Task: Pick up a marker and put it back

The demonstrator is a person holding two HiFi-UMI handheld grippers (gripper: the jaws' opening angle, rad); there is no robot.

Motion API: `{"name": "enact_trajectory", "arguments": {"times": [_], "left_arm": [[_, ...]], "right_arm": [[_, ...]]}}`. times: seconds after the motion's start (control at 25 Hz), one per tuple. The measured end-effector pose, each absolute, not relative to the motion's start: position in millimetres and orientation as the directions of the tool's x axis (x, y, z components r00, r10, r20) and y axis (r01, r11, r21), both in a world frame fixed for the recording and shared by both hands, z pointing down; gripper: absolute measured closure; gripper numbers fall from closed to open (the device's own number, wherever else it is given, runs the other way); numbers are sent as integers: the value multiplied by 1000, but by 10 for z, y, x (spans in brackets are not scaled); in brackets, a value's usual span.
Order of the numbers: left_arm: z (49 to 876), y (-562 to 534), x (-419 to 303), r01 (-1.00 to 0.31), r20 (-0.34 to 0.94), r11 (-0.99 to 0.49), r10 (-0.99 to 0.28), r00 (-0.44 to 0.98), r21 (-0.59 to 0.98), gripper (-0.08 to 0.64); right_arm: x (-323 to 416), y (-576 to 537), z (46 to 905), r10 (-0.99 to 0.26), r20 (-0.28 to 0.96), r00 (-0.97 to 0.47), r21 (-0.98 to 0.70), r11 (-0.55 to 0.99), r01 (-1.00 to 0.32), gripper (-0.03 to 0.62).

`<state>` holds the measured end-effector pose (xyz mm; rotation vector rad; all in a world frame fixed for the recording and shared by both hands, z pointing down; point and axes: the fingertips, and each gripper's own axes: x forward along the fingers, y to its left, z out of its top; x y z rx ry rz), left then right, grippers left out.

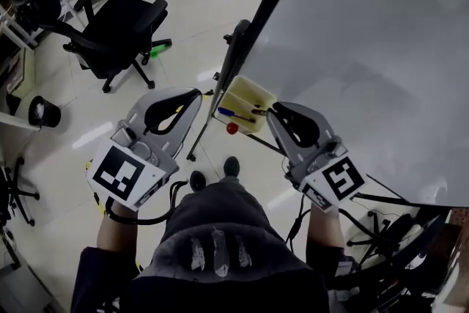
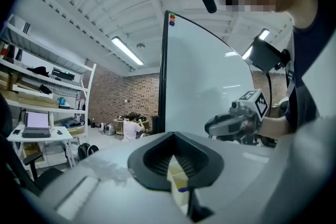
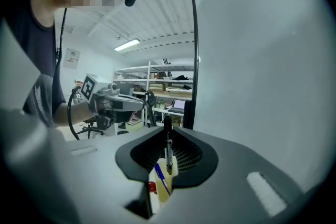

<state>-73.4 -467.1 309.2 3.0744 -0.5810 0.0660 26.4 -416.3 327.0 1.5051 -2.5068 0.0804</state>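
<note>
Jaws, head view: left gripper [image 1: 196,94] pressed together and empty, held level, just left of the whiteboard's black edge [image 1: 275,5]; right gripper [image 1: 275,112] tilted slightly down, pinching a black marker [image 1: 261,112] over the yellow tray [image 1: 253,91], where a blue marker [image 1: 234,114] lies. Left gripper view: tips closed, tray ahead, whiteboard [image 2: 205,76] to the right, open floor to the left. Right gripper view: black marker upright between the jaws, tray just below, whiteboard close on the right
</note>
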Motion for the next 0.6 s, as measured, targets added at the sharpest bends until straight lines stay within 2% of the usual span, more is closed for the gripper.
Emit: {"name": "enact_trajectory", "arguments": {"times": [0.4, 0.6], "left_arm": [[3386, -4745, -643, -357, 112, -933, -350, 930, 49, 554], [3482, -4761, -634, -364, 138, -929, -353, 925, 63, 554]], "right_arm": [[339, -4258, 4012, -834, 344, -430, 12, 462, -887, 548], [293, -4291, 4234, -824, 354, -442, 14, 478, -878, 548]]}}
